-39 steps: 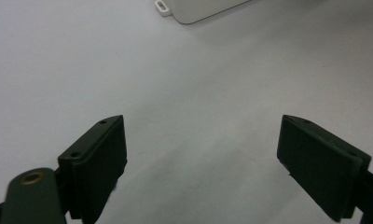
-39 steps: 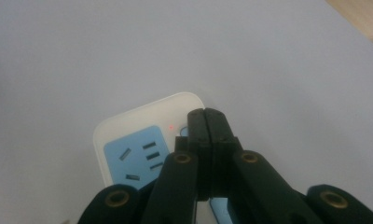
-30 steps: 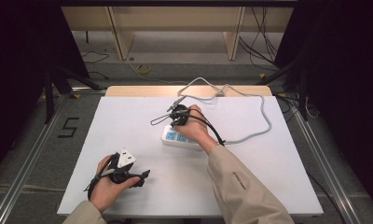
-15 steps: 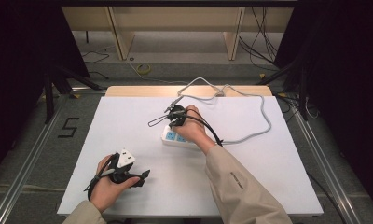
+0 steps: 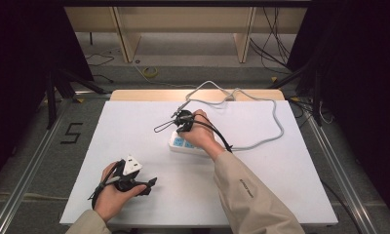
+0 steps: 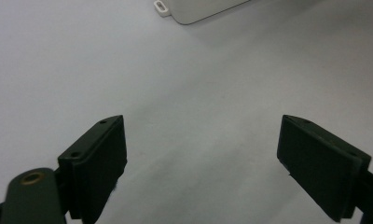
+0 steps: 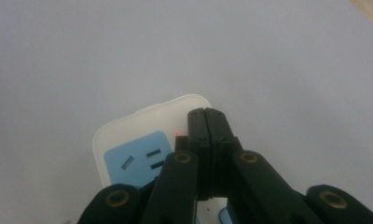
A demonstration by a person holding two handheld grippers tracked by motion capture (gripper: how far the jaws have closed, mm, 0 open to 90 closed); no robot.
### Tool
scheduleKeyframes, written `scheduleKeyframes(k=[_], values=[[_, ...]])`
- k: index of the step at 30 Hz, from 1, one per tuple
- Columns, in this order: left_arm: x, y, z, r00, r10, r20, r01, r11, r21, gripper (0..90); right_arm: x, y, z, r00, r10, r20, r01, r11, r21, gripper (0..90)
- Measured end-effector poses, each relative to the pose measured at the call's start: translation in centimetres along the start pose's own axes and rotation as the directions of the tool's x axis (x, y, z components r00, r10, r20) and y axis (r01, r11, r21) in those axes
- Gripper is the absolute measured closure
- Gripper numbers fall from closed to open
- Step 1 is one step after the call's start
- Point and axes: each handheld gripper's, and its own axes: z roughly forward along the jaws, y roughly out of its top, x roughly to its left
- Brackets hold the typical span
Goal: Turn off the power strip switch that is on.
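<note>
The left gripper is resting on the white tabletop near its front edge, jaws spread wide and empty. Toward the middle, the power strip is lying flat, and the right gripper, jaws fully closed on nothing, is pressing its tips by the glowing switch (red light on). Rigid, light plastic; probably best gripped across its long sides.

The black two-jaw right gripper is held with its jaws pressed together, arm extended forward. The black two-jaw left gripper is held wide apart, nearer the body.
</note>
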Motion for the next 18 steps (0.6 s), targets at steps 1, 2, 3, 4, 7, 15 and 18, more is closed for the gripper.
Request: scheduleKeyframes(k=[1, 2, 3, 4, 7, 15, 18], values=[[0.00, 0.00, 0.00, 1.0000, 0.000, 0.000, 0.000, 1.0000, 0.000, 15.4, 0.01, 0.02, 0.01, 1.0000, -0.003, 0.001, 0.003, 1.000, 0.002, 90.0], [0.00, -0.01, 0.02, 1.0000, 0.000, 0.000, 0.000, 1.0000, -0.002, 15.4, 0.03, 0.04, 0.02, 1.0000, -0.004, 0.002, 0.004, 1.000, 0.002, 90.0], [0.00, -0.01, 0.03, 1.0000, 0.000, 0.000, 0.000, 1.0000, 0.000, 15.3, 0.06, 0.08, -0.01, 1.0000, -0.007, 0.003, 0.007, 1.000, 0.009, 90.0], [0.01, 0.00, 0.04, 1.0000, 0.000, 0.000, 0.000, 1.0000, 0.000, 15.3, 0.08, 0.14, -0.05, 1.0000, -0.009, 0.002, 0.009, 1.000, 0.018, 90.0], [-0.02, 0.01, 0.05, 1.0000, -0.001, 0.000, 0.001, 1.0000, -0.002, 15.3, 0.14, 0.23, -0.02, 0.9999, -0.012, 0.003, 0.012, 1.000, 0.022, 90.0], [-0.04, 0.01, 0.05, 1.0000, 0.000, 0.000, 0.000, 1.0000, -0.001, 15.3, 0.07, 0.22, -0.01, 0.9999, -0.011, -0.001, 0.011, 1.000, 0.022, 90.0], [0.00, 0.01, 0.05, 1.0000, 0.000, 0.001, 0.000, 1.0000, 0.000, 15.3, 0.04, 0.23, 0.00, 1.0000, 0.003, -0.002, -0.002, 1.000, 0.021, 90.0]])
